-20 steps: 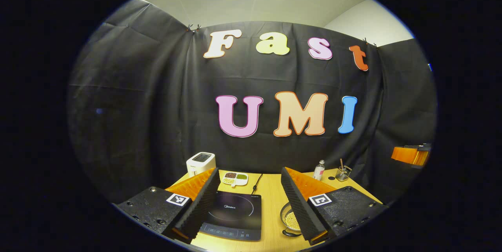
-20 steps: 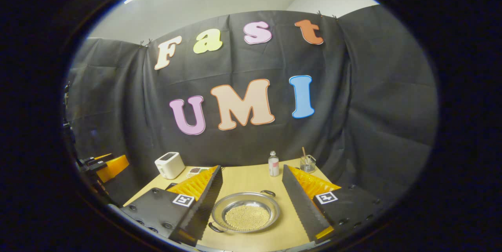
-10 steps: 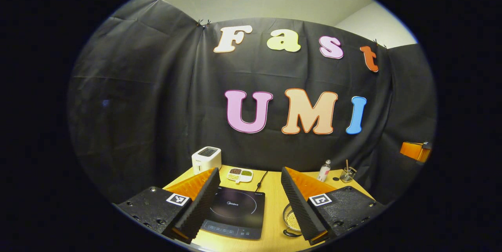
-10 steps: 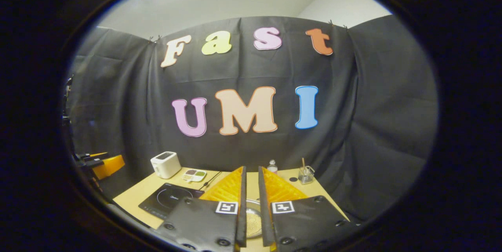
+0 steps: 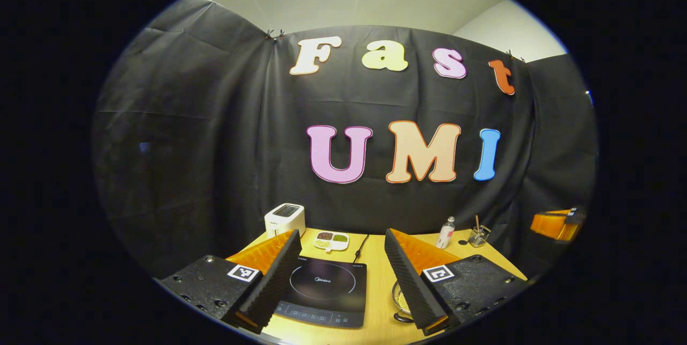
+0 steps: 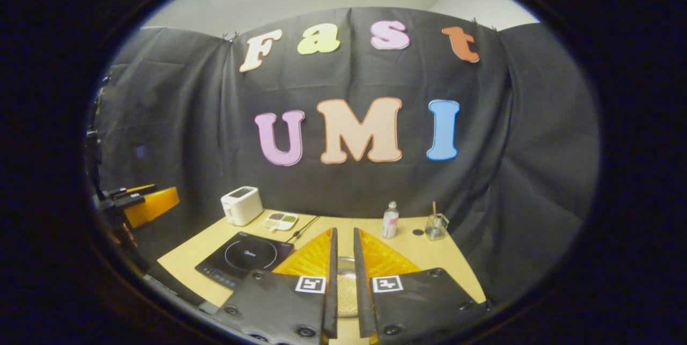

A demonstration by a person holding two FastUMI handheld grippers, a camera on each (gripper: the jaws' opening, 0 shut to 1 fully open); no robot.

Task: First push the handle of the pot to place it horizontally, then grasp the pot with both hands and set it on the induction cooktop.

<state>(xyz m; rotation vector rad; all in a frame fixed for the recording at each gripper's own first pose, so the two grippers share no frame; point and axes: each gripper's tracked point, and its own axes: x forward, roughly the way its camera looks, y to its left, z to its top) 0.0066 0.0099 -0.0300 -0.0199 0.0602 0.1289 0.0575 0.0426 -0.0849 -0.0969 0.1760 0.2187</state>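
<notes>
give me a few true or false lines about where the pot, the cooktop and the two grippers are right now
1. The pot sits on the induction cooktop. False: it rests on the table, to the right of the cooktop in the left gripper view.
2. The left gripper has its fingers spread wide. True.
3. The right gripper is spread wide too. False: its fingers stand nearly together with a narrow slit between them, and the pot shows through that slit.
4. A white toaster stands at the back of the table, behind the cooktop. True.
5. A small bottle stands on the cooktop. False: it stands on the table near a glass jar.
</notes>
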